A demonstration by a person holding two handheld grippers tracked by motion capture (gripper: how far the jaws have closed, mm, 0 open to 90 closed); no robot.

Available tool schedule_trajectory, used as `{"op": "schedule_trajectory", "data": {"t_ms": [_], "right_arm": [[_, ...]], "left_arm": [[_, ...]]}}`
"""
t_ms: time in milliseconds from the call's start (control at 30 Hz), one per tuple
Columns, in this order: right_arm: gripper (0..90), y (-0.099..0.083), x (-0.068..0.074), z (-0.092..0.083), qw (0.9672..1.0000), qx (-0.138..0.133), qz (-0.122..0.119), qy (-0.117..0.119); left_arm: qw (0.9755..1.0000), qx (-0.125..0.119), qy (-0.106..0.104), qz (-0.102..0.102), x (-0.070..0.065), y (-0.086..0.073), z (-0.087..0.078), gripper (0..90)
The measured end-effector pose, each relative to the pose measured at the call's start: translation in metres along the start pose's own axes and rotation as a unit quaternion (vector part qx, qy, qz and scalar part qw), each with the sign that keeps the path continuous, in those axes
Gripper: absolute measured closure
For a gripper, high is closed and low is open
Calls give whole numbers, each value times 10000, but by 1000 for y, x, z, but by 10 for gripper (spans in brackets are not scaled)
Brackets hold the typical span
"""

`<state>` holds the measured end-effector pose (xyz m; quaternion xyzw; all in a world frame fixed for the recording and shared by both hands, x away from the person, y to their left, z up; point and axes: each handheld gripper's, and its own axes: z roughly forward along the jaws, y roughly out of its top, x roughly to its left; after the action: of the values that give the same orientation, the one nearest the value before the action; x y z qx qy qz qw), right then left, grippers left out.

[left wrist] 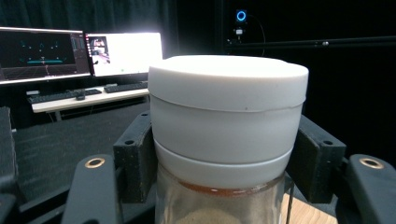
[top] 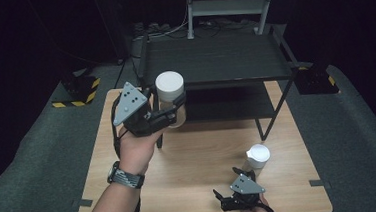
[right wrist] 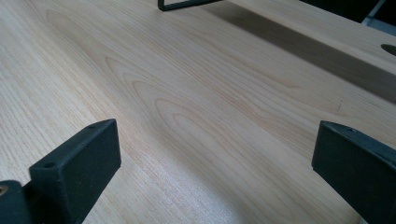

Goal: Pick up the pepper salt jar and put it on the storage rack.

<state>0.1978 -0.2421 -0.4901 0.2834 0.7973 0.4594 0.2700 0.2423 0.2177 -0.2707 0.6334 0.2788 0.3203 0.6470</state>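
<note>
The left gripper (top: pixel 168 107) is clamped on the white-lidded jar (top: pixel 169 87), held clear above the worktop (top: pixel 201 185) near its far edge by the black rack (top: pixel 213 59) — lifted, not yet placed. The right gripper (top: pixel 235 195) rests open near the front edge.

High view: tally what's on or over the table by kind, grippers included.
Jars with white lid: 1, the jar held up in the left gripper
White lidded cups: 1, the cup on the table
Black shelf racks: 1, the rack
Grippers: 2, left gripper and right gripper
Total: 5
</note>
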Motion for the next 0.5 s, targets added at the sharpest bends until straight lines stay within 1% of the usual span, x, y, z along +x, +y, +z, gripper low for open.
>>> {"op": "schedule_trajectory", "data": {"t_ms": [133, 200, 367, 500], "right_arm": [[4, -1, 0, 0, 10000, -17, 15, 0], [4, -1, 0, 0, 10000, -17, 17, 0], [4, -1, 0, 0, 10000, -17, 23, 1], [4, -1, 0, 0, 10000, -16, 26, 1]], "left_arm": [[10000, -30, 22, 10, 2, 10, 4, 345], [10000, -56, 37, -15, 3, 14, 7, 345], [9999, -99, 92, 39, 5, 26, 12, 345], [9998, -174, 133, -3, 6, 31, 17, 345]]}}
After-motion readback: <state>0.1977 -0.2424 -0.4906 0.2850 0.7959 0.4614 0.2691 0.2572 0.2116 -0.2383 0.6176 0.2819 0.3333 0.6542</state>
